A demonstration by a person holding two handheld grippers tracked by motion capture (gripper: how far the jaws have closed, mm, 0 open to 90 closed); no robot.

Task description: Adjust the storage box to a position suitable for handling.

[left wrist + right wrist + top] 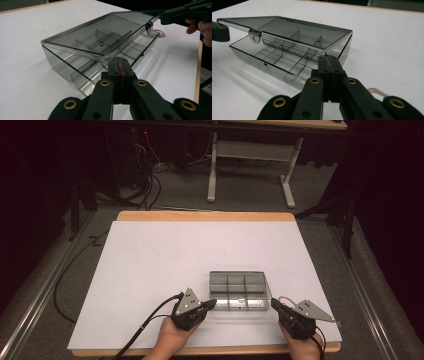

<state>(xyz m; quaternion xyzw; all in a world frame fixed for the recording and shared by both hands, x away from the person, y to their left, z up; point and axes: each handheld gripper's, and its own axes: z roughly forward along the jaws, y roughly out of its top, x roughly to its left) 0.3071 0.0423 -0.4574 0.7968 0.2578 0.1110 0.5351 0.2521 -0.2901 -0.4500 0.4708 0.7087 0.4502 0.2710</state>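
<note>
Dark room, black curtains both sides, grey carpet floor (165,195). A white-legged desk (250,165) stands behind the work table, and a cable bundle (145,180) lies on the floor at back left. Metal floor rails (30,305) run along both sides of the table.

Work surface: wooden table (200,216) covered almost fully by a white sheet (165,265); wood shows at the far edge and along the near edge.

Clear smoky plastic compartment box (240,291) sits on the sheet, right of centre, close to the near edge. Inside, dividers split it into small compartments, which look empty. Its lid (100,35) is hinged at the far side and stands partly raised, front edge lifted off the base; a small latch tab (254,35) hangs off that front edge.

Left gripper (211,304) is at the box's near-left corner. In the left gripper view the jaws are pressed together with no gap, tips right at the lid's corner edge; can't tell whether they pinch the lid or just touch it.

Right gripper (275,304) is at the near-right corner, same picture: jaws together, tips at the lid corner, grip not confirmable.

A small pink looped wire (160,33) lies on the sheet just beside the box's right side, near the right gripper.

Hands (172,340) enter from the bottom edge.
</note>
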